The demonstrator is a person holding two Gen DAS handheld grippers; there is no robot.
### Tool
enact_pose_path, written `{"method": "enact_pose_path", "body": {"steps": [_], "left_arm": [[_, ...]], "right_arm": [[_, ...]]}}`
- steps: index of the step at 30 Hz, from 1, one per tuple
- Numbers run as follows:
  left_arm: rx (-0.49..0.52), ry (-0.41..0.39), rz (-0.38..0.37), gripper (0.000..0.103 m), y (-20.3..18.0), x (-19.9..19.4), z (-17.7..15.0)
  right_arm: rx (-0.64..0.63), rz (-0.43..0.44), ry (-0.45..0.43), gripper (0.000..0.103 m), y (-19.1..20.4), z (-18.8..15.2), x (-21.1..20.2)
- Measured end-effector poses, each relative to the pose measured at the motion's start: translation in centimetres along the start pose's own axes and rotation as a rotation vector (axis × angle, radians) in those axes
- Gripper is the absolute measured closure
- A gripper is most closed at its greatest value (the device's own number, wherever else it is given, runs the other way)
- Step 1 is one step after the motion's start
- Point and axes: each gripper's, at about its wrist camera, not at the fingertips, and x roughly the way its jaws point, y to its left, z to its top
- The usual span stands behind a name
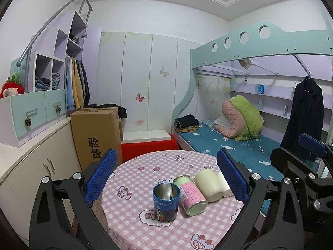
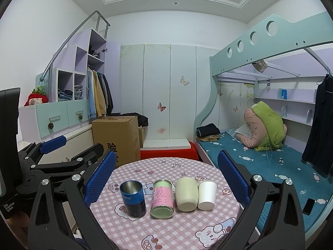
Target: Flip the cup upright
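Note:
Four cups sit in a row on the round table with the pink checked cloth [image 2: 166, 229]. The blue metal cup [image 2: 133, 199] stands upright, mouth up; it also shows in the left wrist view [image 1: 165, 202]. The pink-and-green cup [image 2: 162, 199] [image 1: 190, 195] lies on its side. The cream cup [image 2: 186, 193] [image 1: 207, 185] lies on its side. The white paper cup [image 2: 206, 194] [image 1: 223, 184] lies tipped beside it. My left gripper [image 1: 166, 179] is open and empty, held above the cups. My right gripper [image 2: 167, 179] is open and empty too.
A cardboard box [image 2: 118, 137] and a red stool [image 2: 168, 153] stand behind the table. A bunk bed [image 2: 270, 156] is on the right, cabinets [image 1: 31, 156] on the left. A black phone [image 2: 308, 205] lies on the bed.

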Motion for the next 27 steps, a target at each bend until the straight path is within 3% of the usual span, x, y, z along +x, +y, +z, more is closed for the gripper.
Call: {"method": "enact_pose_path", "body": {"steps": [27], "left_arm": [[0.002, -0.011, 0.008, 0.006, 0.14, 0.30, 0.03]], "right_arm": [[-0.001, -0.002, 0.003, 0.008, 0.03, 0.05, 0.49]]}}
